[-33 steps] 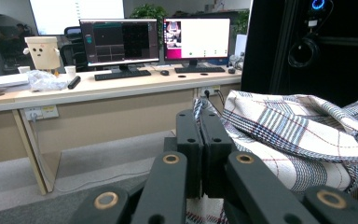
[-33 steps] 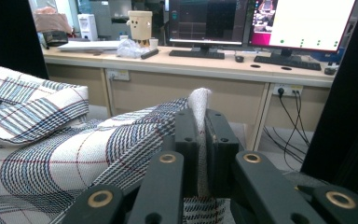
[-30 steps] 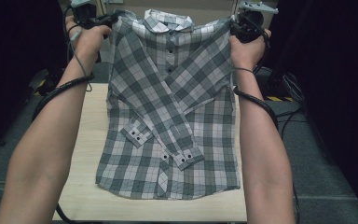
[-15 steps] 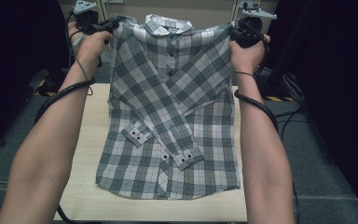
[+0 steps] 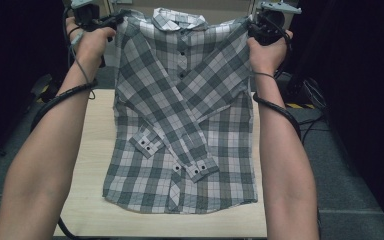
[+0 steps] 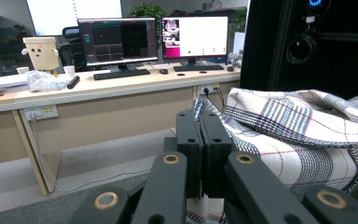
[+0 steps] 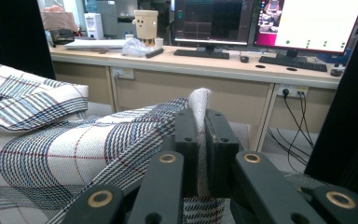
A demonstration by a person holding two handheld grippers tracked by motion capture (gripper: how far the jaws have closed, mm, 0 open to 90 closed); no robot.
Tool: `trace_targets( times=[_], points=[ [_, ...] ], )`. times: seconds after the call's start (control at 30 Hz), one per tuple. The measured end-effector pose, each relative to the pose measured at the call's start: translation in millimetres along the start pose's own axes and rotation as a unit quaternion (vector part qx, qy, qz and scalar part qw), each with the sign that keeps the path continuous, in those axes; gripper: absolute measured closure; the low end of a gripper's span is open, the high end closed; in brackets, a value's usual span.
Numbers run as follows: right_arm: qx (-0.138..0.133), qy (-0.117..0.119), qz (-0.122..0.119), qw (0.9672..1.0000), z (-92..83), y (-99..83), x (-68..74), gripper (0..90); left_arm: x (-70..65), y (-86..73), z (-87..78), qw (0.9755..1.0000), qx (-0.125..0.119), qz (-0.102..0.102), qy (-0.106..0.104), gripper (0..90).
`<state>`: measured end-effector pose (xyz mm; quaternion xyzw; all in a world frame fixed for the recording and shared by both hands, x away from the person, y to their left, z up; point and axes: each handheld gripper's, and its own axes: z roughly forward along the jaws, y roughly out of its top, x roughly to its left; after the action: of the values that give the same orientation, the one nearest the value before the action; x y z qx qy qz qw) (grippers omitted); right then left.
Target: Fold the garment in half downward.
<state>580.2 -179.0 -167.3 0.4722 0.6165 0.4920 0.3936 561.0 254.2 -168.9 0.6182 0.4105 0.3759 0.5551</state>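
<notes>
A grey and white plaid shirt (image 5: 185,100) hangs by its shoulders, front facing me, buttons done up, sleeves folded across the front. Its hem rests on the light wooden table (image 5: 92,150). My left gripper (image 5: 111,21) is shut on the shirt's left shoulder, and my right gripper (image 5: 254,27) is shut on the right shoulder. In the left gripper view the black jaws (image 6: 200,140) pinch a fold of the plaid shirt (image 6: 298,135). Seen from the right gripper (image 7: 198,140), cloth of the shirt (image 7: 74,144) stands up between the closed jaws.
The table is small, with dark floor on both sides and cables (image 5: 305,100) at the right. Beyond it stands a long desk (image 6: 98,88) with monitors (image 6: 116,39) and keyboards. A black frame post (image 7: 349,116) rises near the right gripper.
Both hands have lifted the shirt's shoulders slightly higher and farther from me; the grip on each shoulder is the same.
</notes>
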Motion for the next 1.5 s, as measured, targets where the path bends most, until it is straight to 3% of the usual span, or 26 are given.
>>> trace_targets(
  times=[0.23,0.33,0.47,0.67,0.8,1.0,1.17,1.33,1.5],
  points=[
    [0.004,0.014,-0.009,0.9999,-10.0,-20.6,-2.5,85.2,-2.7,-16.4,-11.2,0.9994,0.016,0.024,-0.019,87.3],
    [-0.003,0.024,-0.014,0.9996,-18.5,-31.6,-3.4,85.2,-4.5,-25.0,-17.6,0.9983,0.022,0.046,-0.029,87.3],
    [0.002,0.032,-0.020,0.9993,-26.6,-47.8,-5.8,85.2,-7.4,-36.3,-27.0,0.9975,0.030,0.043,-0.047,87.3],
    [0.004,0.061,-0.023,0.9978,-45.8,-67.1,-6.4,85.1,-8.1,-54.0,-41.2,0.9934,0.051,0.076,-0.068,87.3],
    [0.008,0.080,-0.033,0.9962,-59.1,-79.5,-6.1,85.1,-7.6,-65.0,-54.1,0.9918,0.053,0.078,-0.086,87.3],
    [0.019,0.104,-0.038,0.9937,-76.0,-98.1,-7.8,85.0,-13.5,-80.9,-75.4,0.9875,0.057,0.102,-0.106,87.3],
    [0.030,0.122,-0.043,0.9911,-91.4,-113.6,-5.6,85.1,-14.1,-94.6,-92.5,0.9860,0.059,0.099,-0.121,87.3],
    [0.040,0.138,-0.049,0.9885,-105.7,-129.7,-2.3,85.1,-19.2,-106.6,-108.5,0.9815,0.068,0.124,-0.128,87.3],
    [0.054,0.148,-0.060,0.9857,-120.7,-145.6,-1.2,85.0,-23.7,-118.7,-125.3,0.9776,0.073,0.136,-0.143,87.3]
  ],
)
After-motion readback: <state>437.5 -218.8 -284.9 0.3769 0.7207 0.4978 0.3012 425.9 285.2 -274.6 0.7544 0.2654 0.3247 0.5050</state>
